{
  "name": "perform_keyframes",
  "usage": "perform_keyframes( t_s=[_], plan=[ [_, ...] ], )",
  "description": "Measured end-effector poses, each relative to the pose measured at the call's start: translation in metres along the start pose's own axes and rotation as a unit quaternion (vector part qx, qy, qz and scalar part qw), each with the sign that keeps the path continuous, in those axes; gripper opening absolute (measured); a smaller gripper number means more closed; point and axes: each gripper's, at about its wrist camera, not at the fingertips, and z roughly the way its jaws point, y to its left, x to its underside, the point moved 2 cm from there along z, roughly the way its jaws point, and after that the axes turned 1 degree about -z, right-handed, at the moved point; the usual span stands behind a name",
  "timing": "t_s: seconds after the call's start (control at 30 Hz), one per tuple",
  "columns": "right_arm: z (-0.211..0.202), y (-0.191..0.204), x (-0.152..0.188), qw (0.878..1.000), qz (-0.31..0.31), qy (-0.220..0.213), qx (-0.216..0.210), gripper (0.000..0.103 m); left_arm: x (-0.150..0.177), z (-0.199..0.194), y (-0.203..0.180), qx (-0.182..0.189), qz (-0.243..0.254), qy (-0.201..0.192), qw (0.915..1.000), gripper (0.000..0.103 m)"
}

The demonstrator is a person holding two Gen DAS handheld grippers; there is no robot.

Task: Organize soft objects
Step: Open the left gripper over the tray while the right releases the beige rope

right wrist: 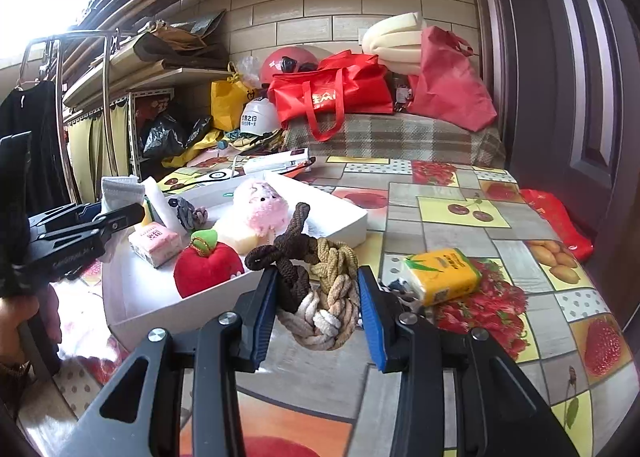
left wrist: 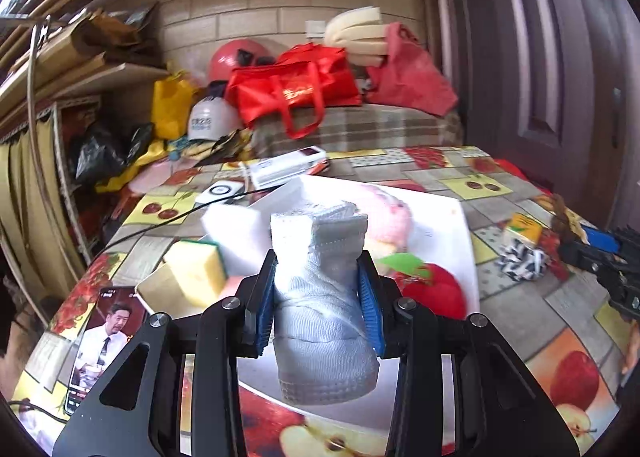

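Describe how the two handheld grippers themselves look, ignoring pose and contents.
Both the left gripper and the right gripper have matte black angular linkage arms with cut-outs, silver round pivot bolts and ribbed blue fingers. Pale lettering, unreadable, marks the left one's side. No cables visible.

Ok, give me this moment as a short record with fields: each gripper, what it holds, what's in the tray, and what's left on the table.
left gripper: shut on the grey sock, held over the white tray
right gripper: shut on the braided rope toy, beside the tray
in tray: pink plush, red plush apple, yellow sponge, pink tissue pack
on table outside tray: yellow tissue pack, phone
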Motion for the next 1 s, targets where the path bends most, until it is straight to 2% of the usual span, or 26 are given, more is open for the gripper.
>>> perform_keyframes(
  t_s=[0.37, 0.63, 0.8, 1.0],
  plan=[
    [0.02, 0.025, -0.009, 1.0, -0.013, 0.005, -0.005, 0.04, -0.008, 0.026, 0.008, -0.033, -0.014, 0.01, 0.9993, 0.037],
    [0.043, 0.046, -0.018, 0.999, -0.013, 0.014, -0.051, 0.04, -0.01, 0.042, 0.031, -0.045, -0.07, 0.031, 0.996, 0.037],
    [0.062, 0.066, -0.025, 0.997, -0.028, 0.021, -0.075, 0.04, -0.015, 0.053, 0.022, -0.043, -0.058, 0.035, 0.9968, 0.037],
    [0.106, 0.052, -0.036, 0.996, 0.015, 0.059, -0.072, 0.04, -0.017, 0.071, 0.009, -0.035, -0.036, 0.062, 0.9968, 0.037]
  ],
)
